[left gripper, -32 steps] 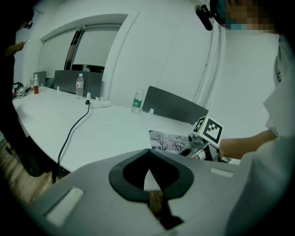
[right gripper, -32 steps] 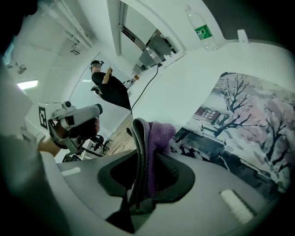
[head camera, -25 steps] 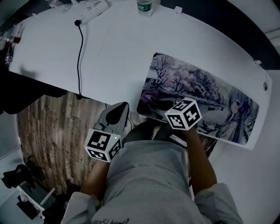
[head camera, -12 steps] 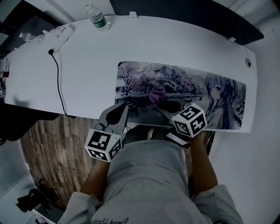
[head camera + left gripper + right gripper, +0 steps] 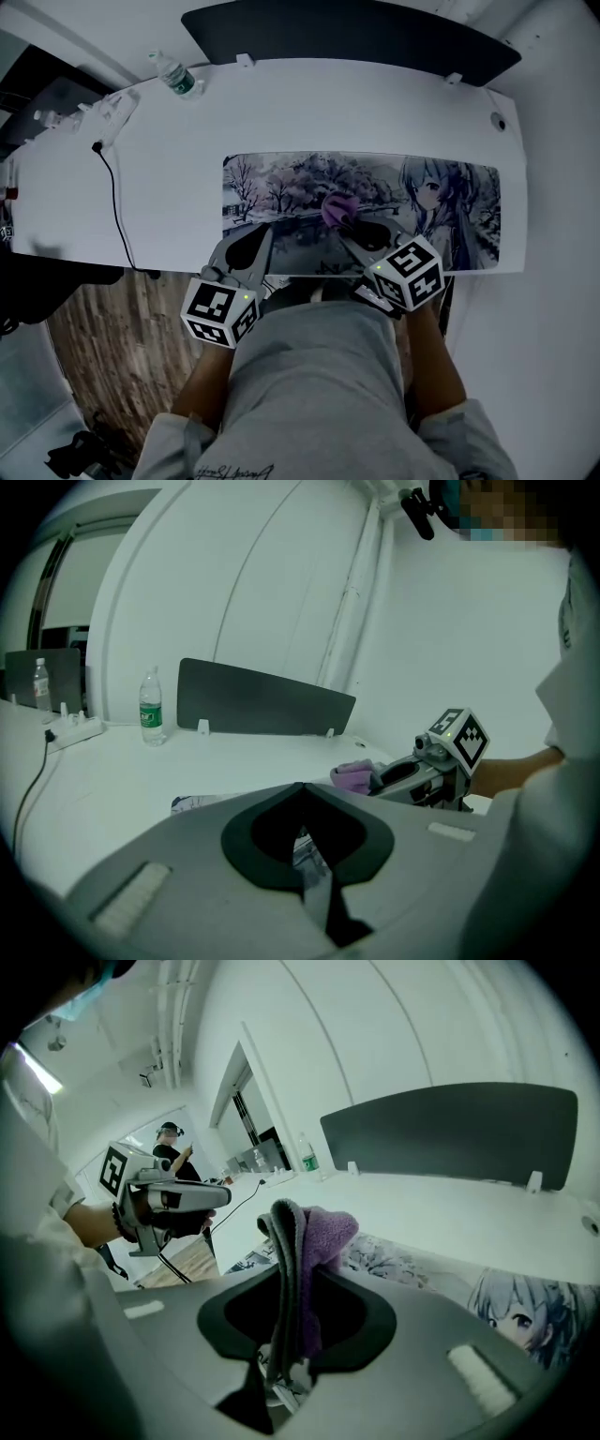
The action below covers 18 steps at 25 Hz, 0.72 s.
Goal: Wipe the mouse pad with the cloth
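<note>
The cloth (image 5: 335,207) is pinched, bunched, in the closed jaws of the right hand-held gripper (image 5: 349,223) over the middle of the mouse pad (image 5: 281,187). Wiping looks just under way: next, press it flat and drag it along the pad. The pad's long axis runs 9 to 3 o'clock across the surface (image 5: 169,197). The left hand-held gripper (image 5: 265,232), jaws together and empty, hovers near the pad's 7 o'clock corner.

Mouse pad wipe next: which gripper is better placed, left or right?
Probably right. The right gripper is shut on the cloth, over the mouse pad. The left gripper is shut on nothing, at the pad's near edge.
</note>
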Each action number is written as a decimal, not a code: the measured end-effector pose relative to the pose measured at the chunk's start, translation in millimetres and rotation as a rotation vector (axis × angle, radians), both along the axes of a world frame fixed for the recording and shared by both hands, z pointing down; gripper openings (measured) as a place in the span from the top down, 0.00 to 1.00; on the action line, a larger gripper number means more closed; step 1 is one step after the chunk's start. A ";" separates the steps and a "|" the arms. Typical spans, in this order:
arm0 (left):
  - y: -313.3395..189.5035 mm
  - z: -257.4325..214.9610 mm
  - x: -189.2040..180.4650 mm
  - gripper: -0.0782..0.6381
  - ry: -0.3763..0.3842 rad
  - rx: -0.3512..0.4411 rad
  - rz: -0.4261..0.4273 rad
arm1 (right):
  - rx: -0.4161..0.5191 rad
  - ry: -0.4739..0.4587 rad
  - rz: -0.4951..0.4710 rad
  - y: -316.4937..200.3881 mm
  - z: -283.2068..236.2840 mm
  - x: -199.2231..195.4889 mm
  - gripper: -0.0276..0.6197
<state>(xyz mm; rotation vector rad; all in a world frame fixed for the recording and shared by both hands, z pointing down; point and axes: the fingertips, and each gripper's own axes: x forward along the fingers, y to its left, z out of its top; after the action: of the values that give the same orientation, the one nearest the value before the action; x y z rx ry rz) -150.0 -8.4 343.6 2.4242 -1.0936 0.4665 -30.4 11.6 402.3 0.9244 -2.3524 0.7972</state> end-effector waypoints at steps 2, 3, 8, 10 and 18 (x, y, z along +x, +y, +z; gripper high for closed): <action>2.9 -5.4 8.0 0.87 0.004 0.006 0.010 | 0.019 0.009 0.007 4.5 -5.8 9.2 0.81; 5.5 -7.7 12.1 0.87 0.007 0.007 0.014 | 0.025 0.013 0.013 7.6 -8.7 14.2 0.81; 23.3 -13.2 32.9 0.87 0.007 0.001 0.047 | 0.046 -0.007 0.077 22.4 -31.7 38.8 0.81; 27.8 -13.9 39.8 0.87 0.006 0.000 0.058 | 0.056 -0.003 0.093 26.4 -39.0 46.3 0.81; 28.2 -22.8 61.2 0.87 0.013 0.036 0.092 | 0.094 0.026 0.107 33.8 -58.6 62.0 0.81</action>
<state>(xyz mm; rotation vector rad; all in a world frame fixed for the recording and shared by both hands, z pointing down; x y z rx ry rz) -88.8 19.8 320.8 2.5142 -0.9962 0.4629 31.6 45.4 343.7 1.1013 -2.3510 0.7163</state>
